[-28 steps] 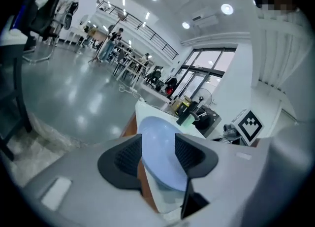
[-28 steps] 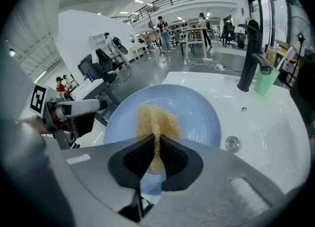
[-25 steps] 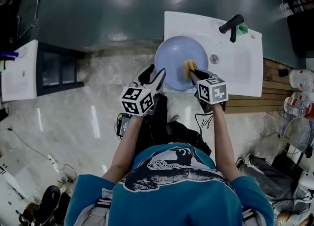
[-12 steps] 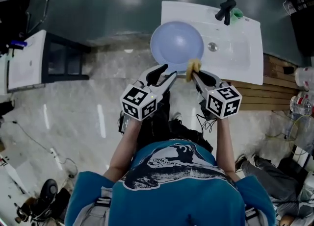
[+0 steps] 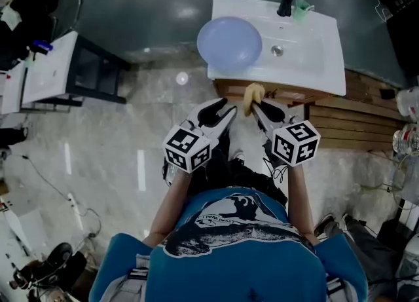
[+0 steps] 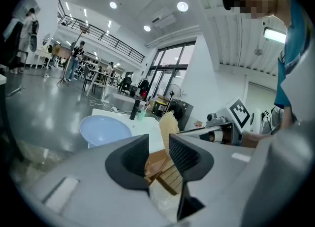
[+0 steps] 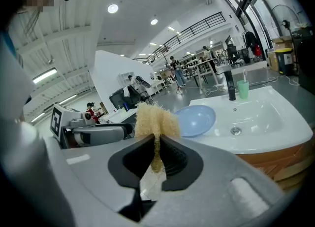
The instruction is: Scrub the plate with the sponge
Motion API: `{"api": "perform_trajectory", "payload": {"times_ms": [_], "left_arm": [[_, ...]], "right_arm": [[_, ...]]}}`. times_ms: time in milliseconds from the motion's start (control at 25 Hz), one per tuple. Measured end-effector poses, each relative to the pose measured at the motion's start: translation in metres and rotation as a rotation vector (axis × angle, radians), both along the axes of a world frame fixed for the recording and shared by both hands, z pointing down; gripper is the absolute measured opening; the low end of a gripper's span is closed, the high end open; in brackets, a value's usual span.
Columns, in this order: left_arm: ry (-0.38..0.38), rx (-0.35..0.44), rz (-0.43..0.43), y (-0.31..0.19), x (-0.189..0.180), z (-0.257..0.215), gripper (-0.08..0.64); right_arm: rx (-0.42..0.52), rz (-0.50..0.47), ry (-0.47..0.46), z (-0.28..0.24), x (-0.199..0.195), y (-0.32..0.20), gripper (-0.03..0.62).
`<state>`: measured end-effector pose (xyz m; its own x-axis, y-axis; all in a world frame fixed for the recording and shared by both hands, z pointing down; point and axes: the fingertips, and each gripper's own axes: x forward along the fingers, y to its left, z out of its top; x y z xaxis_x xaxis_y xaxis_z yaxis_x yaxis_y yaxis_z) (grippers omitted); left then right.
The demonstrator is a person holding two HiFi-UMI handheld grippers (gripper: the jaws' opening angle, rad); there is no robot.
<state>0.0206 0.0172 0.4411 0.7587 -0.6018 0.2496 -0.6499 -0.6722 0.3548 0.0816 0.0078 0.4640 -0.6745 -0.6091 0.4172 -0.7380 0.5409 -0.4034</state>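
Note:
A pale blue plate (image 5: 229, 44) rests on the left rim of the white sink (image 5: 314, 65), overhanging its edge. My right gripper (image 5: 254, 103) is shut on a yellow sponge (image 5: 251, 96), held in the air in front of the sink, away from the plate. In the right gripper view the sponge (image 7: 155, 121) sticks up between the jaws, with the plate (image 7: 195, 118) beyond. My left gripper (image 5: 226, 106) hangs beside it, its jaws closing with nothing between them. The left gripper view shows the plate (image 6: 104, 128) ahead and the sponge (image 6: 169, 125) to the right.
A black faucet (image 5: 285, 0) and a green cup (image 5: 301, 10) stand at the sink's back. The drain (image 5: 277, 50) lies mid-basin. Wooden slats (image 5: 353, 124) sit under and to the right of the sink. A white cabinet (image 5: 46, 75) stands far left on the marble floor.
Both grippers have drawn back from the plate and sink toward the person. The sponge has come off the plate with the right gripper. The left jaws have narrowed.

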Motion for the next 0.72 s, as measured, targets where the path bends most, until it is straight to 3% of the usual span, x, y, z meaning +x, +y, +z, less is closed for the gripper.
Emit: {"api": "perform_trajectory", "payload": {"times_ms": [280, 400, 720], "left_arm": [[-0.034, 0.035, -0.049, 0.058, -0.002, -0.008, 0.079], [-0.076, 0.066, -0.075, 0.072, -0.008, -0.013, 0.012], [-0.075, 0.081, -0.054, 0.084, -0.019, -0.022, 0.012]], "right_arm": [[0.043, -0.025, -0.043, -0.012, -0.003, 0.054, 0.032], [0.049, -0.037, -0.066, -0.016, -0.007, 0.071, 0.032], [0.063, -0.031, -0.066, -0.022, -0.018, 0.084, 0.029]]}}
